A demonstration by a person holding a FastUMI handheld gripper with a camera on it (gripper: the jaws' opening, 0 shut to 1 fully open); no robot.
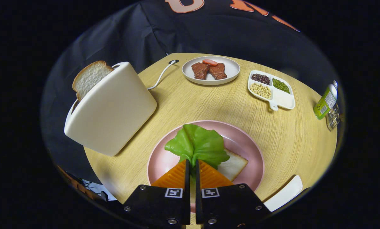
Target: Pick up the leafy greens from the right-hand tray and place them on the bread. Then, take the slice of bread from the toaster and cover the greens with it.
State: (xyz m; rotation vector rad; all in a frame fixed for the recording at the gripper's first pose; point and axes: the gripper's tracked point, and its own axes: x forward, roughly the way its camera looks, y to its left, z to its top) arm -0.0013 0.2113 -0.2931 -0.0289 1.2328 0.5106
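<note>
Tongs (192, 162) sit nearly closed, pinching the stem of the greens (198, 144), which lie on the bread (233, 165) on the pink plate (250, 143). Letting go looks like all that remains of the first step. Beyond the plate, to its left on the counter (272, 127), the toaster (112, 108) holds the second slice (89, 78), not yet taken.

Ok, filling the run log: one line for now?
gripper: shut on lettuce leaf | leaf over bread, pink plate | toaster slice untouched
</note>
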